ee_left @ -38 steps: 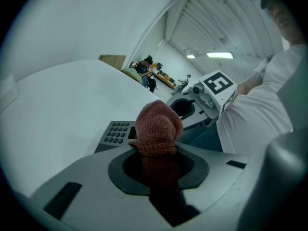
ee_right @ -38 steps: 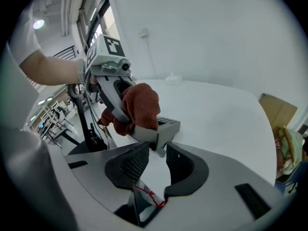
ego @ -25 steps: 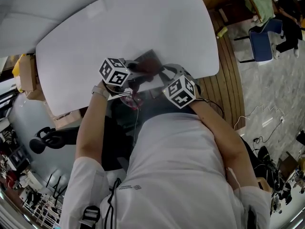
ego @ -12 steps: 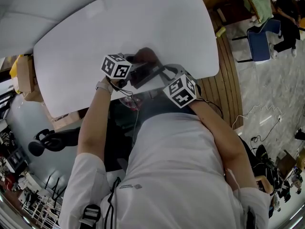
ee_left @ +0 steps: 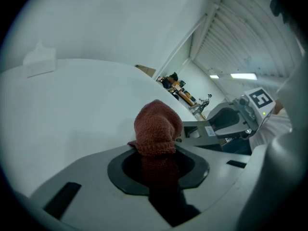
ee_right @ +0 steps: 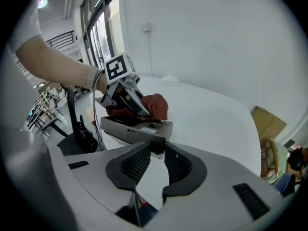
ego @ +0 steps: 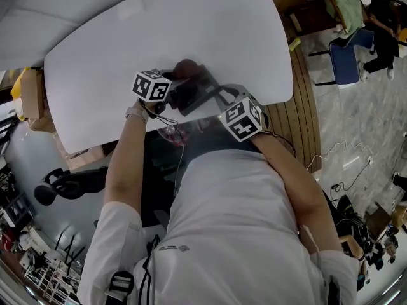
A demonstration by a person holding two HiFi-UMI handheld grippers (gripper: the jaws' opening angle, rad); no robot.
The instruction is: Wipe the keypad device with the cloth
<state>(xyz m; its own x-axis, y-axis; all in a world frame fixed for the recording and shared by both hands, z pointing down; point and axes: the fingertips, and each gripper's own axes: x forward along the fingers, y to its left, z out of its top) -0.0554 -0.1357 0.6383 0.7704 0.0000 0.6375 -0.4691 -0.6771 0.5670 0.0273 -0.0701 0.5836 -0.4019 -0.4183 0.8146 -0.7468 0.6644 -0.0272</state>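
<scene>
The keypad device (ego: 196,94) is a dark grey slab tilted over the near edge of the white table (ego: 114,37). My right gripper (ego: 219,100) holds its near end. In the right gripper view its jaws (ee_right: 156,153) are closing, and the end of the device (ee_right: 130,128) sits pinched between the pads. My left gripper (ego: 170,80) is shut on a bunched red-brown knitted cloth (ego: 184,68). The cloth (ee_right: 155,105) rests on the device's far top. In the left gripper view the cloth (ee_left: 158,126) bulges out of the jaws (ee_left: 156,153), with the device (ee_left: 208,129) just beyond.
A small white object (ee_left: 39,61) lies far back on the table. A cardboard box (ego: 35,100) stands left of the table. A blue chair (ego: 350,53) is on the floor at the right. A black stand (ego: 63,186) sits at the lower left.
My left gripper has carried the cloth away from the person and slightly left over the device. The right gripper has stayed almost in place, holding the device.
</scene>
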